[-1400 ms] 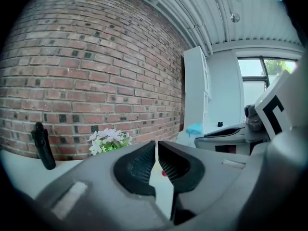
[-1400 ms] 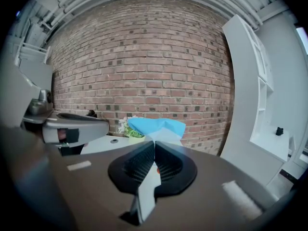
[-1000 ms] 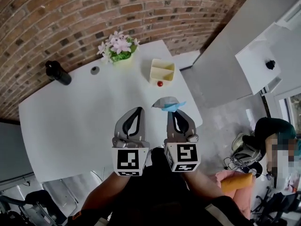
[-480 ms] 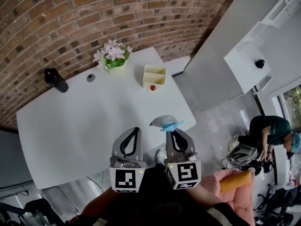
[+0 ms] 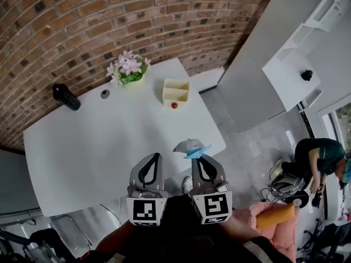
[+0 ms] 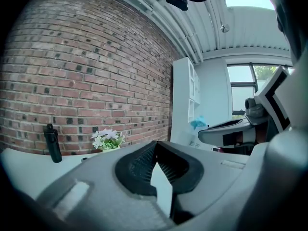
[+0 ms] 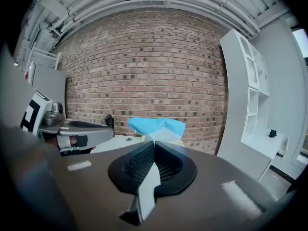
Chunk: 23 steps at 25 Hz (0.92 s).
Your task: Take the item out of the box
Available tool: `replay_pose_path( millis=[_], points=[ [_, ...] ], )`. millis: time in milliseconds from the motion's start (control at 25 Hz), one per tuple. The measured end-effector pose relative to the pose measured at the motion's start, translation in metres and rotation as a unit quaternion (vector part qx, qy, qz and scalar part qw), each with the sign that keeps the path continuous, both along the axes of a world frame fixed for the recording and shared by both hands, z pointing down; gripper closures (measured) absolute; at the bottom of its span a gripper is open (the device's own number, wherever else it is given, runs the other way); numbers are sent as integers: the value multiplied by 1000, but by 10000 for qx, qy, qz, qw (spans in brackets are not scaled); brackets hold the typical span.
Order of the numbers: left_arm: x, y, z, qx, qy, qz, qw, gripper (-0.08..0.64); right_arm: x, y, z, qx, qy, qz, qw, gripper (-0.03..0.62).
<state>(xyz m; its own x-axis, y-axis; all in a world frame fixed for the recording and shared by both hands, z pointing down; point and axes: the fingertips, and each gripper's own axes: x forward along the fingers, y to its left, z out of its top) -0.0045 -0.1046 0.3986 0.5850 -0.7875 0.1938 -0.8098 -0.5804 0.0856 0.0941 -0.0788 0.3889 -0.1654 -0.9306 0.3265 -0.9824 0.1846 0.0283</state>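
Blue and clear, the item (image 5: 192, 148) sticks out from the tips of the right gripper (image 5: 201, 158), whose fingers are pressed together on its lower part. In the right gripper view the item (image 7: 156, 127) sits just above where the two ribbed pads (image 7: 139, 163) meet. It is crumpled, with the blue part on top and a paler part running down between the fingertips. Most of it stands free beyond and above the fingers, and only that lower part is pinched.

Held this way, the item hangs in the air over the near edge of the white table (image 5: 109, 141), toward its near right corner. It is well apart from the box (image 5: 176, 90). This cream box has two compartments and stands by the table's right edge, toward the far right corner. A small red thing (image 5: 174, 106) shows at the box's near side; whether it lies inside or just in front cannot be told.

Just left of the right gripper, the left gripper (image 5: 155, 158) is held at about the same height. Its own view shows the fingertips (image 6: 155, 144) closed on each other with nothing between them. From that view the item (image 6: 198, 123) is a blue scrap at the tip of the other gripper, off to the right.

A plant (image 5: 127, 70) stands at the table's far edge, and a black bottle (image 5: 67, 96) stands near the far left corner.
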Motion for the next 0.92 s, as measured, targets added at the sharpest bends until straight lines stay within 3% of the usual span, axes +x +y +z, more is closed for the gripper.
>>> replay_pose_path(
  millis=[920],
  points=[
    [8,20,-9,36,35,-117,9999,555,8,21,2,4,24,-120,9999,591]
  ],
)
